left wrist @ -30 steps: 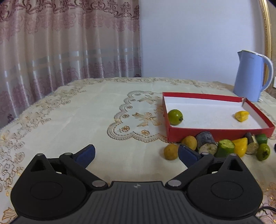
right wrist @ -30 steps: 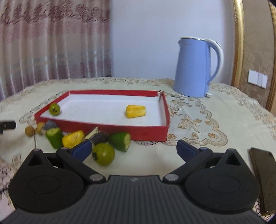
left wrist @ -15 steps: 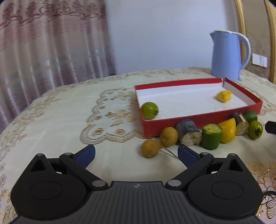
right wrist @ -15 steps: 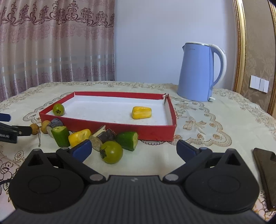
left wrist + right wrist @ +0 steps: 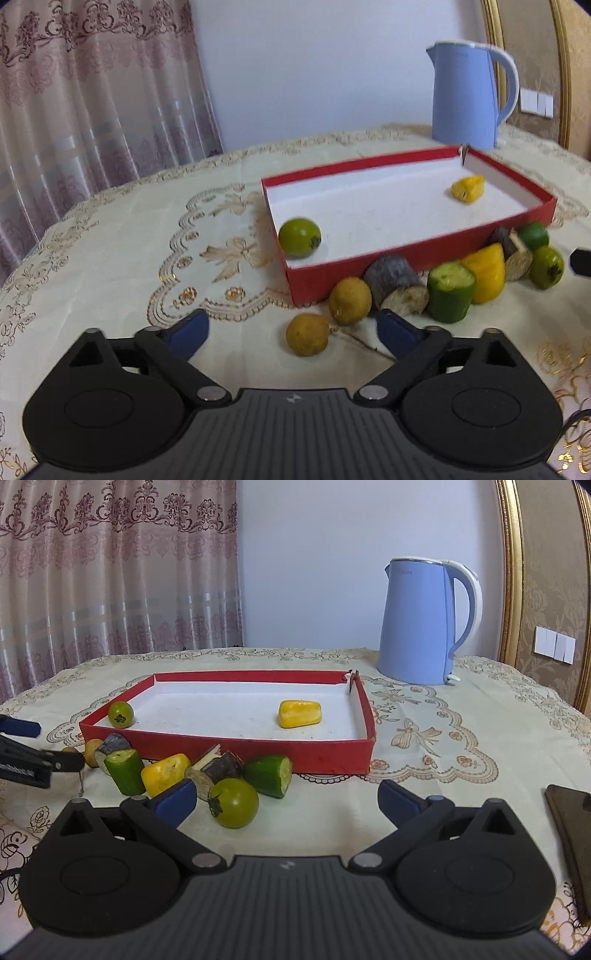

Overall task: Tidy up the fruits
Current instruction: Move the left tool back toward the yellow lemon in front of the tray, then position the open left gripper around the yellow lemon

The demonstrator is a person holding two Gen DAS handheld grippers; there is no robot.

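Observation:
A red tray point(image 5: 413, 251) point(image 5: 236, 744) holds a green round fruit point(image 5: 300, 237) point(image 5: 120, 714) and a yellow piece point(image 5: 467, 187) point(image 5: 299, 713). Several fruits lie along its near wall: two brown longans point(image 5: 307, 334) point(image 5: 349, 301), a grey-purple chunk point(image 5: 396, 290), a green cucumber piece point(image 5: 450, 291) point(image 5: 125, 770), a yellow piece point(image 5: 484, 272) point(image 5: 165, 774), a green tomato point(image 5: 234, 802). My left gripper point(image 5: 291, 330) is open with the nearer longan between its fingers, not touching. My right gripper point(image 5: 286, 799) is open, the tomato just inside its left finger.
A blue kettle point(image 5: 466, 94) point(image 5: 428, 620) stands behind the tray. A dark phone point(image 5: 570, 845) lies at the right on the embroidered tablecloth point(image 5: 129, 258). The left gripper shows at the left edge of the right wrist view point(image 5: 26, 760). Curtains hang behind.
My left gripper has swung right and closer to the longans, which now sit between its fingers. My right gripper has edged toward the tomato. Both stay open.

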